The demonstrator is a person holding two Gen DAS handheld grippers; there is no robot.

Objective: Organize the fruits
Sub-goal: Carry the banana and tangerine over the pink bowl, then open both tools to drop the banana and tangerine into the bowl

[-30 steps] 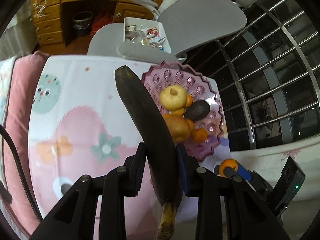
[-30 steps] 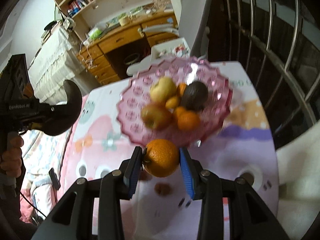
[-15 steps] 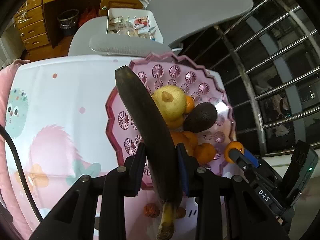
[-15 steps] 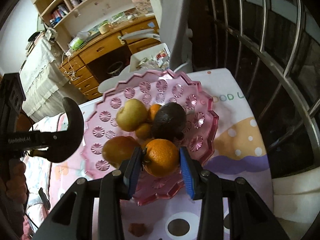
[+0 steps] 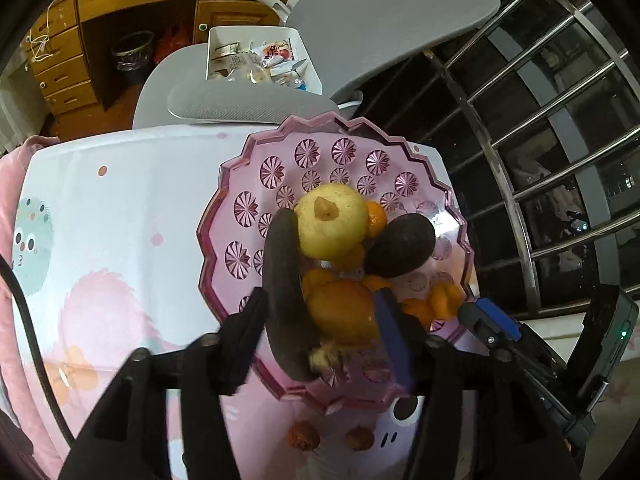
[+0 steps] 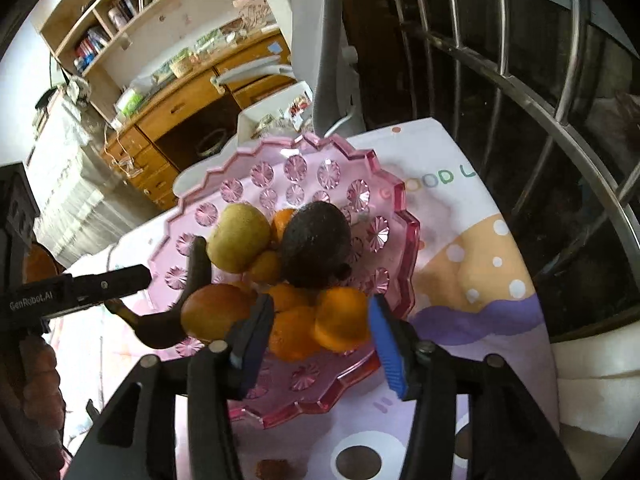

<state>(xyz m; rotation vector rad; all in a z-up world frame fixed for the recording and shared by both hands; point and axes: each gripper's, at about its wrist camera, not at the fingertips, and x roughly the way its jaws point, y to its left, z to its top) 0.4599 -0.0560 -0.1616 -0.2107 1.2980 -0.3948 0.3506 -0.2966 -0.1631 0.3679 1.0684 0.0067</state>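
Note:
A pink glass fruit bowl [image 5: 352, 152] [image 6: 308, 156] holds a yellow pear [image 5: 332, 226], a dark avocado [image 5: 400, 250] [image 6: 316, 246], an apple [image 5: 344, 314] [image 6: 218, 312] and several oranges. A blackened banana [image 5: 284, 288] [image 6: 160, 330] lies in the bowl's left side, between my left gripper's spread fingers. My left gripper [image 5: 324, 340] is open over the bowl. My right gripper [image 6: 320, 328] is open, and an orange [image 6: 340, 318] rests in the bowl between its fingers.
The bowl stands on a table with a pink cartoon cloth [image 5: 112, 208]. Two small brown fruits [image 5: 304, 434] lie on the cloth near the bowl. A grey office chair [image 5: 384, 12] stands behind the table, metal bars [image 6: 520, 80] to the right.
Both grippers have come down over the bowl and opened. The banana and the orange have been let go into the bowl.

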